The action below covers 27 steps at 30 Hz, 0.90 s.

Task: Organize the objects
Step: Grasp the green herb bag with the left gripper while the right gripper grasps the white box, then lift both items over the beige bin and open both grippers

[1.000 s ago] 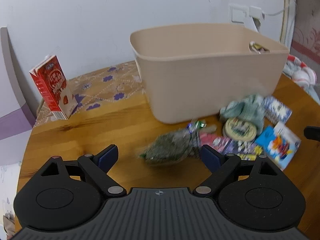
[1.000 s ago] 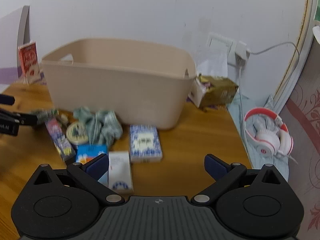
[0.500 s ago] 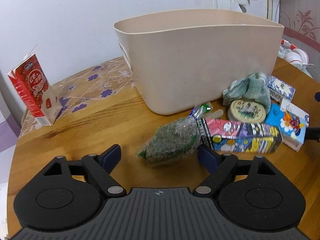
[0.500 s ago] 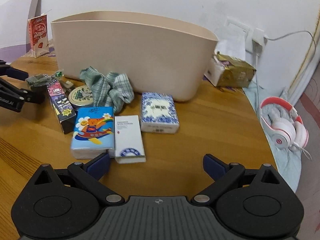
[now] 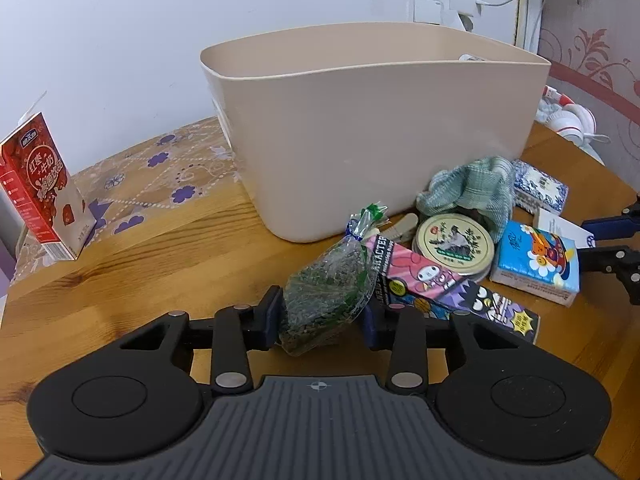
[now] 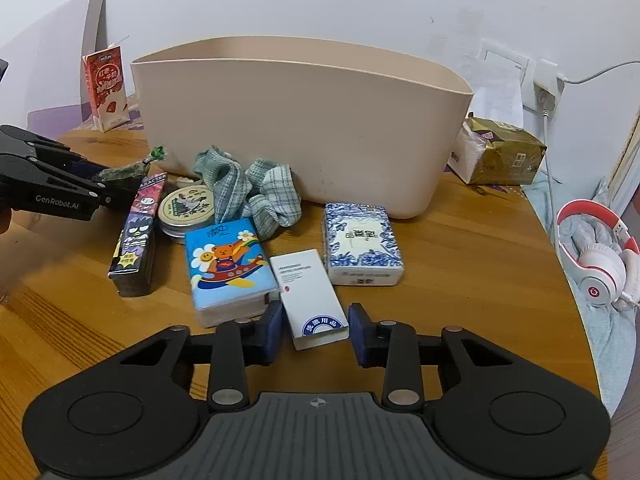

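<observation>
Closing in from a wide spread half a second ago, both grippers now bracket their targets in front of the beige plastic tub (image 6: 304,128) on the round wooden table (image 6: 460,264), which reads as the pick-up stage of sorting the loose items, probably into that tub.

The left gripper (image 5: 322,322) has narrowed until its blue pads press both sides of the clear bag of dried green herbs (image 5: 324,300), which lies on the table just in front of the tub; the bag bulges between the pads, so I judge it gripped. The right gripper (image 6: 316,330) has drawn in around the white medicine box (image 6: 310,300), but a sliver of gap shows on each side, so it is nearly closed and not yet holding. That box lies flat beside the bear-print tissue pack (image 6: 228,268).

Readable writing, largest thing first:
- The red milk carton (image 5: 38,184) carries the Chinese characters 红枣 and 牛奶; its brand mark is too small to read.
- The left gripper's arm in the right wrist view shows "GenRobot.AI".
- The long cartoon-character box (image 5: 436,284) shows "CHARACTER" along its edge.
- The blue-and-white tissue pack (image 6: 362,244) has two Chinese characters, upside down and unclear.
- The white medicine box has a blue stamp with characters I cannot resolve fully.
- The round tin (image 5: 454,242) has only illegible print around a bird drawing.
</observation>
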Motion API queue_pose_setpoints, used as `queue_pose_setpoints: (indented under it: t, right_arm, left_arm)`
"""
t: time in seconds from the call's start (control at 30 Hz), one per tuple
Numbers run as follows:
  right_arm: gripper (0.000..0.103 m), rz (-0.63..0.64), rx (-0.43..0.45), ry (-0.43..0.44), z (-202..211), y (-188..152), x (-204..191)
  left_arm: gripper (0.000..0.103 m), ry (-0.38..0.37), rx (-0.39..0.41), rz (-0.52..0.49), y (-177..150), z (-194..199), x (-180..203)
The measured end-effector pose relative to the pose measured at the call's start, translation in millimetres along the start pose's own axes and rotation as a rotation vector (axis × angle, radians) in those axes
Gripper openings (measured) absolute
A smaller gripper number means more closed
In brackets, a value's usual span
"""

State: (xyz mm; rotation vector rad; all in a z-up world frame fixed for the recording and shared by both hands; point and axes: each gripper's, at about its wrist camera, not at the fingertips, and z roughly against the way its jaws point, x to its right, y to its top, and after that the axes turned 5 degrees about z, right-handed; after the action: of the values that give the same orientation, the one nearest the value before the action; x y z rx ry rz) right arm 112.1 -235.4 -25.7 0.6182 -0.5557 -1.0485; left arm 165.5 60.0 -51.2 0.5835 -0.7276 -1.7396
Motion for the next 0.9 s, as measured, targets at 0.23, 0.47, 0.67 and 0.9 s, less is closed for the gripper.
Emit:
queue_pose_setpoints:
  t: [0.23,0.47,0.67,0.9]
  right_arm:
    - [0.030,-0.011,0.030,0.016,14,-6,-1]
    - [0.030,0.013,0.104,-0.007,47,-1,-9]
    - [0.030,0.021,0.162,-0.030,74,6,-12]
    - [0.030,0.017,0.246,-0.072,101,26,3]
  left_arm:
    - [0.036,0.019,0.039,0.068,-5,20,-4]
    - [0.036,0.036,0.075,0.058,-4,53,1]
    - [0.036,0.016,0.135,0.066,2,83,5]
    - [0.036,0.023,0.221,0.041,24,114,16]
